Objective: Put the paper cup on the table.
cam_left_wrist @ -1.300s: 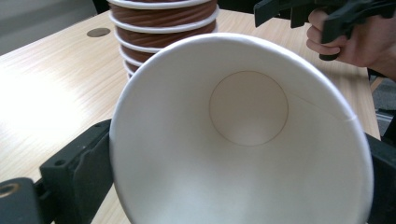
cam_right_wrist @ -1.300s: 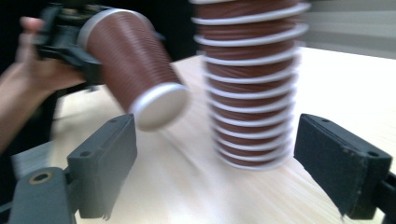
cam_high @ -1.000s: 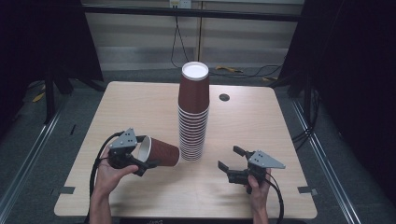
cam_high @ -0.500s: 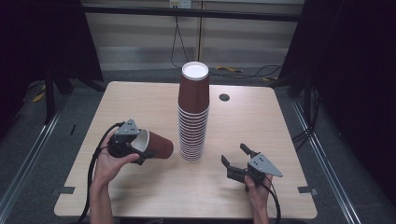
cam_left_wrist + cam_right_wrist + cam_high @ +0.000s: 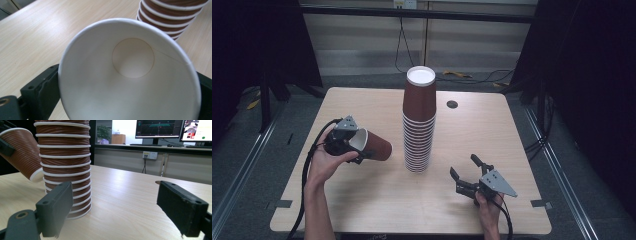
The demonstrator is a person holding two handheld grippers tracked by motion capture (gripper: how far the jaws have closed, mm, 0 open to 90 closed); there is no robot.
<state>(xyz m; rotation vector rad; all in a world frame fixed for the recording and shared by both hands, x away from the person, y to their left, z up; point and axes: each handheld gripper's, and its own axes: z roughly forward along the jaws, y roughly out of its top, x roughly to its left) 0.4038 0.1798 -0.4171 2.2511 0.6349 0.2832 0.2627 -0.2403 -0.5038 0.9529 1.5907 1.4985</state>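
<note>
A brown ribbed paper cup (image 5: 374, 146) lies on its side in the air, its base toward the tall stack of upturned brown cups (image 5: 419, 127). My left gripper (image 5: 356, 145) is shut on it near the white rim. The left gripper view looks into the cup's white inside (image 5: 130, 70), with a black jaw at either side and the stack (image 5: 172, 17) just beyond. My right gripper (image 5: 464, 167) stands open and holds nothing, low over the table to the right of the stack. In the right gripper view its jaws (image 5: 115, 207) frame the stack (image 5: 65, 165) and the held cup (image 5: 23, 152).
The light wooden table (image 5: 497, 140) has a small dark round hole (image 5: 452, 104) at the back right of the stack. Black frame posts and cables stand beyond the far edge. Monitors (image 5: 160, 128) sit on a desk behind.
My left gripper has carried the cup a little up and away from the person, still beside the stack. The right gripper has stayed about where it was, turning slightly.
</note>
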